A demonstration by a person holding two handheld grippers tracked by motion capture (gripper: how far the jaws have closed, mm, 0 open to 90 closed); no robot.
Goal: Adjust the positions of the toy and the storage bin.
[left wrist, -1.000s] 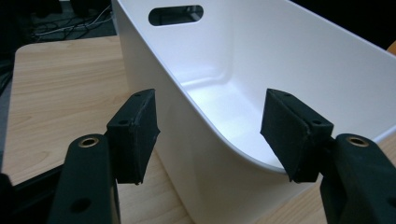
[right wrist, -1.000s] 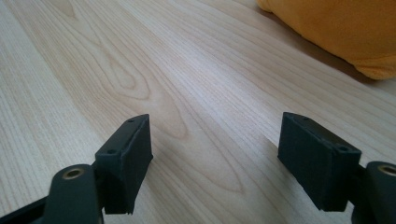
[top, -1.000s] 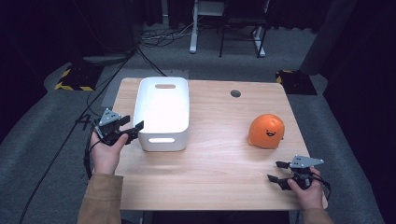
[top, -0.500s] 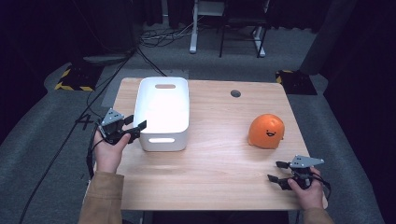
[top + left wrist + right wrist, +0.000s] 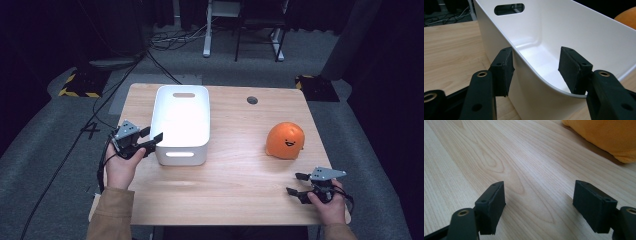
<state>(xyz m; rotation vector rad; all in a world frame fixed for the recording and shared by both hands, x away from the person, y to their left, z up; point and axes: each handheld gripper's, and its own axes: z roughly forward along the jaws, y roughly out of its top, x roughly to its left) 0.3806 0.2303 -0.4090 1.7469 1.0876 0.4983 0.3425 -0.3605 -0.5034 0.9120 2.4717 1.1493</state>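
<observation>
Dark floor and trailing cables ring the wooden surface [image 5: 220, 195] you're working at, and the far side of the room is too dim to read. Your left gripper [image 5: 151, 142] is up at the near-left corner of the white plastic bin [image 5: 182, 122], jaws spread apart and straddling the rim. In the left gripper view [image 5: 536, 72] one jaw sits outside the wall and the other inside, with the curved corner of the bin [image 5: 564, 45] running between them. Can't tell if either pad is actually touching the plastic, but it isn't clamped down. The bin's inside looks bare as far as you can see it; the near wall hides part of the floor.

Your right gripper [image 5: 299, 186] rests low at the near-right corner of the surface, jaws wide and holding nothing. The orange smiley-face plush [image 5: 285, 140] sits just beyond it, well apart from the bin. In the right gripper view [image 5: 539, 207] that plush [image 5: 604, 135] is cut off at the top-right edge.
</observation>
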